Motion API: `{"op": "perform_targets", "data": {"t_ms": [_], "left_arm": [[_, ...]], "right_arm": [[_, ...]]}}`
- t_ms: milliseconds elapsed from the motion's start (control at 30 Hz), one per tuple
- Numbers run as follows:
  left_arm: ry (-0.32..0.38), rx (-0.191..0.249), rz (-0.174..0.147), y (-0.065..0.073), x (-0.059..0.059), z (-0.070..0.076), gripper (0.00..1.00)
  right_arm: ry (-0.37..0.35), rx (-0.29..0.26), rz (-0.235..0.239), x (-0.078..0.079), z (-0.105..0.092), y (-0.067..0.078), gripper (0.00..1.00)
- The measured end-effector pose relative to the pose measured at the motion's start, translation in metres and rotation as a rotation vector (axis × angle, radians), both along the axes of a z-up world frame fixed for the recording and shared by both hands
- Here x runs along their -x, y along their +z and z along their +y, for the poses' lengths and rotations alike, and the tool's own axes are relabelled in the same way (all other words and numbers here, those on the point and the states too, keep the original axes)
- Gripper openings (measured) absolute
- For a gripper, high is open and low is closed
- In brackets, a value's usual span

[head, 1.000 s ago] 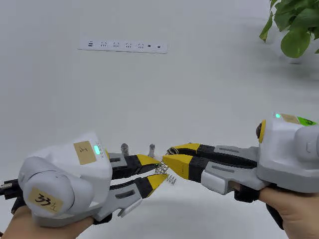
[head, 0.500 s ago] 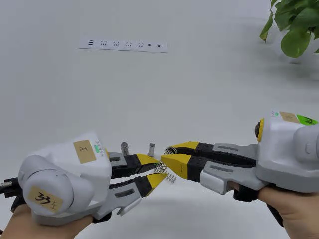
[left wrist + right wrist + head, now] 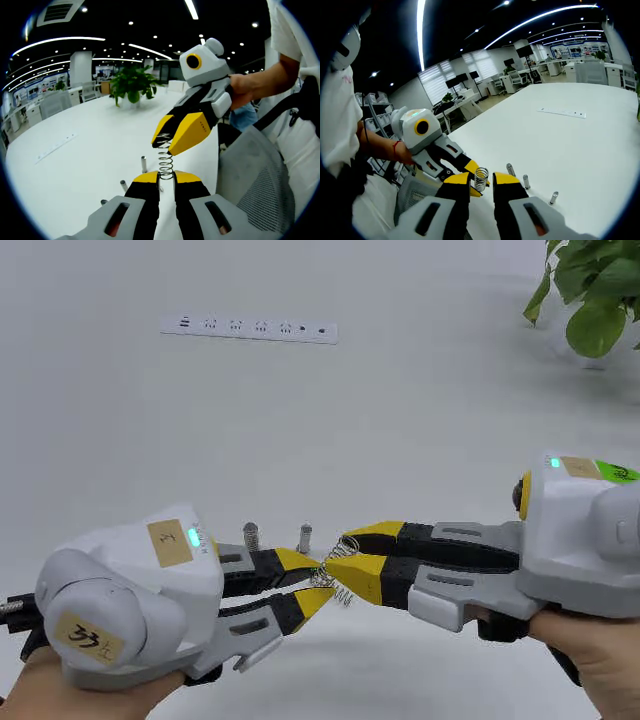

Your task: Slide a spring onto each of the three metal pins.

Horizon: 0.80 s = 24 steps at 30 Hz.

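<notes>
L claw is clenched on the lower end of the spring; its yellow tips sit tight vs the coil on both sides. The spring is held in the air above the white surface, stretched tip to tip between the two claws, in line w/ both. R claw meets its other end. In the right gripper view the spring shows end-on as a ring between R claw's yellow tips. They flank it closely, but can't tell if they're pinching it or just around it.

Head view: L claw comes in from lower left and R claw from the right. Their tips are almost touching, w/ the spring at the meeting pt.

3 pins stand upright in a row on the surface beyond the claws: near pin, mid pin, far pin. Near pin looks ribbed; can't tell if that's a coil on it. The other 2 look bare. The held spring is near the pins but apart from all of them.

Power strip lies flat further back, and a plant is at the top right corner.
</notes>
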<state>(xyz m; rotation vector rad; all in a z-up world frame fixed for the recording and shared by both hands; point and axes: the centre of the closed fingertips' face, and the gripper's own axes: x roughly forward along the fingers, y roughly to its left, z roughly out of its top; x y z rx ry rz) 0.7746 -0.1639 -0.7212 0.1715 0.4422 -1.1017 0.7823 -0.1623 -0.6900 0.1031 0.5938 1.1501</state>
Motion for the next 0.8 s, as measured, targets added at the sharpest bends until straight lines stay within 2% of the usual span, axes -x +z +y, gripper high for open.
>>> {"op": "perform_targets", "data": {"t_ms": [167,267,433,533,567,667,700,800], "left_arm": [[-0.008,0.001,-0.004,0.0,0.001,0.0,0.1],[-0.013,0.002,-0.009,0.001,0.001,0.0,0.1],[-0.024,0.007,-0.018,0.002,0.001,0.0,0.09],[-0.03,0.012,-0.023,0.004,0.002,-0.001,0.09],[-0.031,0.015,-0.024,0.004,0.002,-0.001,0.09],[-0.037,0.02,-0.029,0.006,0.002,-0.002,0.09],[-0.041,0.02,-0.032,0.006,0.002,-0.002,0.09],[-0.045,0.024,-0.036,0.007,0.003,-0.002,0.09]], "right_arm": [[0.097,0.065,-0.026,0.001,-0.005,0.002,0.27],[0.185,0.106,-0.037,0.004,-0.007,0.005,0.31],[0.355,0.203,-0.083,0.008,-0.008,0.009,0.38],[0.473,0.279,-0.116,0.013,-0.006,0.013,0.39],[0.521,0.314,-0.145,0.012,-0.005,0.014,0.39],[0.613,0.377,-0.173,0.012,-0.003,0.015,0.39],[0.641,0.397,-0.187,0.008,-0.003,0.009,0.38],[0.72,0.447,-0.202,0.007,0.001,0.004,0.38]]}}
